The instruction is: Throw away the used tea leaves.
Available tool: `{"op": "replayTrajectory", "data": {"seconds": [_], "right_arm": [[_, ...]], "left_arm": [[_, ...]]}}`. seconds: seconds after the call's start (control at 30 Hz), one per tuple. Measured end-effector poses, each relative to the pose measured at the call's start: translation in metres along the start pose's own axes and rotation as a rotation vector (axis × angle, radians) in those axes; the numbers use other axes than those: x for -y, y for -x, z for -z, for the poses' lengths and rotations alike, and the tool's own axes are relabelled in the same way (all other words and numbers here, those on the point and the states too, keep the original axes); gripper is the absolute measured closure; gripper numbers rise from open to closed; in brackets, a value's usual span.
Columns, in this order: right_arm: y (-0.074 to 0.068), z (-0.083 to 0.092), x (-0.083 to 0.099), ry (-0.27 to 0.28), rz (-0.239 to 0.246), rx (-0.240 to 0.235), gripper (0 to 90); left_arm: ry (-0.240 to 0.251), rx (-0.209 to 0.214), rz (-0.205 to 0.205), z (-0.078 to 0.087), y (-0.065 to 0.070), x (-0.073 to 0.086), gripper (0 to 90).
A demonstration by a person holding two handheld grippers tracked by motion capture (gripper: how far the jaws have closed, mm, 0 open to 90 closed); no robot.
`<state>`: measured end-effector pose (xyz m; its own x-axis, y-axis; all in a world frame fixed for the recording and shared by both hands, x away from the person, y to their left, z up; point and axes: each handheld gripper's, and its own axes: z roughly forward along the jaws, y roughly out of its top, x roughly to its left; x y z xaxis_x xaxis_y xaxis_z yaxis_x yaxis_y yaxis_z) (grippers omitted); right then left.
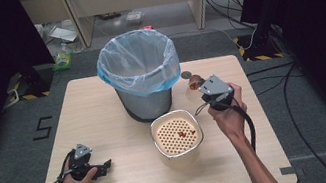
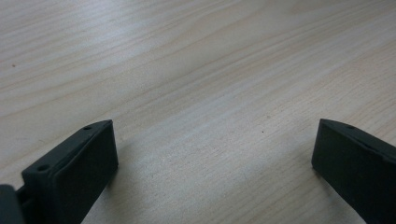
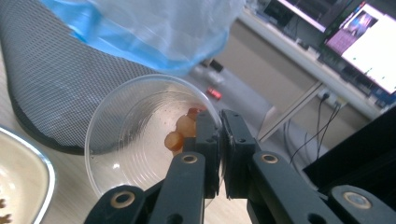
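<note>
My right gripper (image 3: 219, 154) pinches the plastic cup (image 3: 140, 135) by its rim at the bin's (image 1: 141, 82) three o'clock, ready for tipping; my left gripper (image 1: 97, 170) rests spread on the tabletop (image 2: 196, 70).

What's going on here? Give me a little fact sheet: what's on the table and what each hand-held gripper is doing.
Table: light wood
Bin: mesh, blue-lined, at the far middle
Strainer bowl: cream, perforated insert, a few reddish bits on it
Left hand-held gripper: open, low over bare wood
Right hand-held gripper: shut on clear plastic cup's rim
Clear plastic cup: tilted, orange-brown pieces inside
</note>
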<state>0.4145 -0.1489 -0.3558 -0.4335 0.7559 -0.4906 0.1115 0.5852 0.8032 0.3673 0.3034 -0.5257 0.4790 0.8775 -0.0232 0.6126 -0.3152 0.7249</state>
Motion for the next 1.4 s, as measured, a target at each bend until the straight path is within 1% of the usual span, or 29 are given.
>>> {"op": "replayTrajectory", "data": {"seconds": [0.13,0.17,0.2,0.3,0.37,0.53,0.6,0.63,0.67,0.7,0.73,0.8,0.83,0.87,0.9,0.93,0.97,1.0,1.03,1.07,1.1,1.13,1.17,1.2,1.23,1.27,1.3,1.37,1.4], "right_arm": [[-0.012,0.009,0.0,0.039,0.034,0.019,86.6],[-0.012,0.009,0.0,0.039,0.034,0.019,86.6],[-0.019,0.013,0.0,0.061,0.059,0.03,86.6],[-0.029,0.018,0.0,0.088,0.082,0.038,86.5],[-0.035,0.02,0.001,0.105,0.112,0.054,86.6],[-0.05,0.031,-0.001,0.172,0.22,0.13,86.7],[-0.058,0.035,-0.003,0.197,0.294,0.176,86.9],[-0.061,0.036,-0.004,0.208,0.325,0.188,86.9],[-0.064,0.037,-0.004,0.218,0.344,0.194,86.9],[-0.067,0.038,-0.003,0.227,0.357,0.206,86.9],[-0.07,0.039,-0.003,0.236,0.381,0.22,86.9],[-0.075,0.04,-0.003,0.243,0.446,0.257,87.0],[-0.076,0.04,-0.003,0.254,0.467,0.269,87.0],[-0.074,0.037,-0.001,0.252,0.494,0.281,87.1],[-0.072,0.032,0.001,0.235,0.492,0.284,87.1],[-0.07,0.031,0.003,0.232,0.477,0.281,87.1],[-0.072,0.033,0.003,0.247,0.475,0.288,87.2],[-0.076,0.034,0.003,0.257,0.5,0.293,87.2],[-0.081,0.036,0.003,0.259,0.536,0.303,87.2],[-0.084,0.037,0.004,0.272,0.571,0.316,87.3],[-0.087,0.037,0.005,0.277,0.596,0.334,87.3],[-0.088,0.038,0.006,0.276,0.599,0.342,87.3],[-0.09,0.038,0.008,0.286,0.619,0.354,87.3],[-0.091,0.036,0.009,0.28,0.635,0.361,87.4],[-0.091,0.036,0.01,0.274,0.621,0.357,87.3],[-0.092,0.037,0.011,0.283,0.625,0.361,87.4],[-0.094,0.037,0.012,0.288,0.651,0.371,87.4],[-0.096,0.04,0.012,0.308,0.664,0.4,87.5],[-0.096,0.04,0.011,0.319,0.68,0.411,87.5]], "left_arm": [[0.0,0.0,0.0,0.0,0.0,0.0,0.0],[0.0,0.0,0.0,0.0,0.0,0.0,0.0],[0.0,0.0,-0.001,0.0,0.0,0.0,0.0],[0.0,0.0,-0.001,0.0,0.0,0.0,0.0],[0.0,0.0,-0.001,0.0,0.0,0.0,0.0],[0.0,-0.001,-0.001,0.0,0.0,0.0,0.0],[0.001,-0.001,-0.001,0.0,0.0,0.0,0.0],[0.001,-0.001,-0.002,0.0,0.0,0.0,0.0],[0.001,-0.002,-0.002,0.0,0.0,0.0,0.0],[0.001,-0.003,-0.003,0.0,0.0,0.0,0.0],[0.001,-0.002,-0.005,0.0,0.0,0.0,0.0],[0.001,-0.003,-0.005,0.0,0.0,0.0,0.0],[0.001,-0.003,-0.005,0.0,0.0,0.0,0.0],[0.001,-0.003,-0.003,0.0,0.0,0.0,0.0],[0.0,-0.003,-0.004,0.0,0.0,0.0,0.0],[0.001,-0.003,-0.004,0.0,0.0,0.0,0.0],[0.001,-0.003,-0.005,0.0,0.0,0.0,0.0],[0.001,-0.002,-0.003,0.0,0.0,0.0,0.0],[0.001,-0.002,-0.002,0.0,0.0,0.0,0.0],[0.001,-0.002,-0.002,0.0,0.0,0.0,0.0],[0.001,-0.002,-0.002,0.0,0.0,0.0,0.0],[0.001,-0.002,-0.002,0.0,0.0,0.0,0.0],[0.001,-0.002,-0.002,0.0,0.0,0.0,0.0],[0.001,-0.002,-0.003,0.0,0.0,0.0,0.0],[0.001,-0.002,-0.002,0.0,0.0,0.0,0.0],[0.001,-0.002,-0.002,0.0,0.0,0.0,0.0],[0.001,-0.002,-0.003,0.0,0.0,0.0,0.0],[0.001,-0.002,-0.002,0.0,0.0,0.0,0.0],[0.001,-0.002,-0.002,0.0,0.0,0.0,0.0]]}}
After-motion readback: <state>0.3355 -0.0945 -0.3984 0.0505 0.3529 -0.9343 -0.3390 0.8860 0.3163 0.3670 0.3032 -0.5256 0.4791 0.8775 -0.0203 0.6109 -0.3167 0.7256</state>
